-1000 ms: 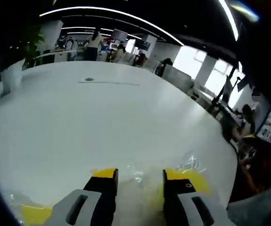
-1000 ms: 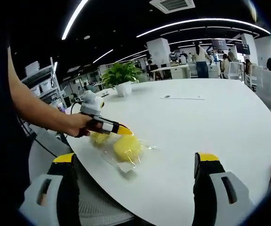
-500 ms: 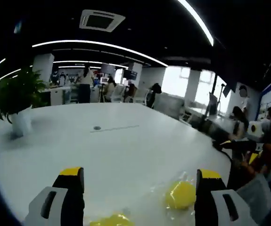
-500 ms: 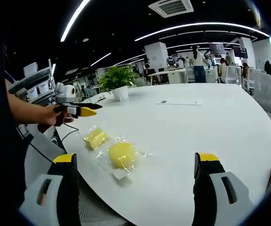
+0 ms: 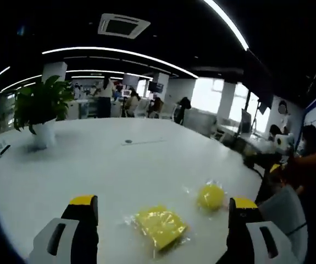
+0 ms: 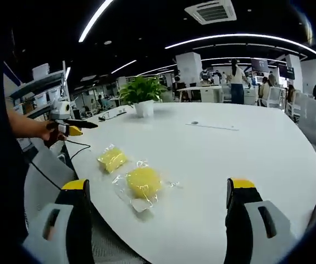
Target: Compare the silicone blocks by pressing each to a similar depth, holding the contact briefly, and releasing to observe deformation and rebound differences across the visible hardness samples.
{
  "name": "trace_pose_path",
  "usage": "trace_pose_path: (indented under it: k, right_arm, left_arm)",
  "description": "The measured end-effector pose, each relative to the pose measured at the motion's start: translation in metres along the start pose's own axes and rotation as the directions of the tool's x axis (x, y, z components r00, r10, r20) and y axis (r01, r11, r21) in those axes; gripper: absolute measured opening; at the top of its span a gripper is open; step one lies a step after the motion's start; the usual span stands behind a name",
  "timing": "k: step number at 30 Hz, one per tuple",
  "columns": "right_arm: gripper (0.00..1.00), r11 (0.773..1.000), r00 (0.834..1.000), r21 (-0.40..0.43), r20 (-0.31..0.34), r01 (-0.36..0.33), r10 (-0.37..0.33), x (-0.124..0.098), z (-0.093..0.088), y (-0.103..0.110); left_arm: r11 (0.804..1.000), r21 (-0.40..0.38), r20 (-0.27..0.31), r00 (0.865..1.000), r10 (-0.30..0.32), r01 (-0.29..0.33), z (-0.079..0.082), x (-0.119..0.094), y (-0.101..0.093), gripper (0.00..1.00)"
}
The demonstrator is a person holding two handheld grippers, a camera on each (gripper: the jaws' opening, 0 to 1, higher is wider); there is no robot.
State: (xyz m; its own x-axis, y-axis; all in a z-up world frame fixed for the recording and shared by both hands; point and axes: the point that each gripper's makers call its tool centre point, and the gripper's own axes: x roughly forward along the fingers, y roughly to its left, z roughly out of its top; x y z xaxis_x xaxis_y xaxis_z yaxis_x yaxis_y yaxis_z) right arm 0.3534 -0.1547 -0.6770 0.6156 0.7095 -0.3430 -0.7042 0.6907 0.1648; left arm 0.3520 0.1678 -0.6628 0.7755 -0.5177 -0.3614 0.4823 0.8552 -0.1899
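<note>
Two yellow silicone blocks in clear wrap lie on the white round table (image 6: 229, 148). The square block (image 5: 159, 225) (image 6: 112, 159) sits just ahead of my left gripper (image 5: 162, 223), whose jaws stand wide apart and hold nothing. The round block (image 5: 210, 196) (image 6: 142, 182) lies further right in the left gripper view. My right gripper (image 6: 156, 212) is open too, held back over the table's near edge, the round block a little ahead of it. The left gripper (image 6: 72, 127) shows at the left of the right gripper view, in a person's hand, off the table.
A potted plant (image 5: 41, 110) (image 6: 143, 92) stands on the table's far side. A small dark disc and thin line (image 6: 208, 125) mark the middle. A grey chair back (image 6: 48, 176) is beside the near edge. People and desks fill the background.
My left gripper lifted off the blocks, opened wide and drew back away from the table. The wrapped blocks lie free. The right gripper barely moved.
</note>
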Motion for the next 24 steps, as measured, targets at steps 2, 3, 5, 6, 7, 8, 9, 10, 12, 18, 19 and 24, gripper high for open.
trace_pose_path:
  k: [2,3,5,6,7,8,9,10,12,18,19,24]
  right_arm:
    - [0.96,1.000,1.000,0.008,0.000,0.004,-0.004,-0.001,-0.004,0.000]
    - [0.96,1.000,1.000,0.013,-0.006,0.005,-0.005,-0.001,-0.007,0.000]
    - [0.96,1.000,1.000,0.013,-0.010,0.007,-0.007,-0.003,-0.011,0.001]
    - [0.96,1.000,1.000,0.007,-0.006,0.009,-0.009,-0.005,-0.013,0.001]
    - [0.96,1.000,1.000,0.000,0.000,0.010,-0.010,-0.006,-0.013,0.001]
    - [0.96,1.000,1.000,-0.017,0.013,0.000,0.001,-0.007,-0.013,0.003]
    - [0.96,0.999,1.000,-0.031,0.015,-0.006,0.006,-0.007,-0.014,0.006]
    - [0.96,0.999,1.000,-0.032,0.004,-0.005,0.006,-0.006,-0.017,0.006]
    - [0.96,1.000,1.000,-0.025,-0.019,-0.011,0.010,-0.005,-0.023,0.008]
    - [0.96,0.999,1.000,-0.032,-0.012,-0.018,0.018,-0.004,-0.023,0.011]
    - [0.96,0.999,1.000,-0.034,-0.009,-0.019,0.019,-0.003,-0.023,0.012]
    - [0.96,0.999,0.999,-0.042,-0.003,-0.033,0.033,0.000,-0.022,0.016]
  left_arm:
    - [1.000,0.019,-0.010,1.000,0.004,-0.004,-0.006,-0.009,0.006,1.00]
    - [1.000,0.027,-0.005,1.000,0.001,-0.001,-0.007,-0.013,0.007,1.00]
    - [0.999,0.033,0.011,1.000,0.001,-0.002,-0.008,-0.022,0.013,1.00]
    - [0.999,0.034,0.010,1.000,0.008,-0.009,-0.009,-0.027,0.018,1.00]
    - [0.999,0.033,0.007,1.000,0.019,-0.019,-0.011,-0.031,0.021,1.00]
    - [0.999,0.035,0.011,1.000,0.029,-0.029,-0.014,-0.036,0.024,1.00]
    - [0.998,0.042,0.019,0.999,0.036,-0.037,-0.015,-0.039,0.025,1.00]
    - [0.998,0.044,0.029,0.999,0.043,-0.045,-0.016,-0.042,0.026,1.00]
    - [0.998,0.026,0.035,0.998,0.048,-0.049,-0.018,-0.048,0.028,1.00]
    - [0.997,0.019,0.023,0.997,0.076,-0.077,-0.023,-0.066,0.036,1.00]
    - [0.997,0.022,0.022,0.997,0.070,-0.070,-0.023,-0.067,0.034,1.00]
    - [0.998,0.024,0.030,0.998,0.053,-0.054,-0.019,-0.062,0.030,1.00]
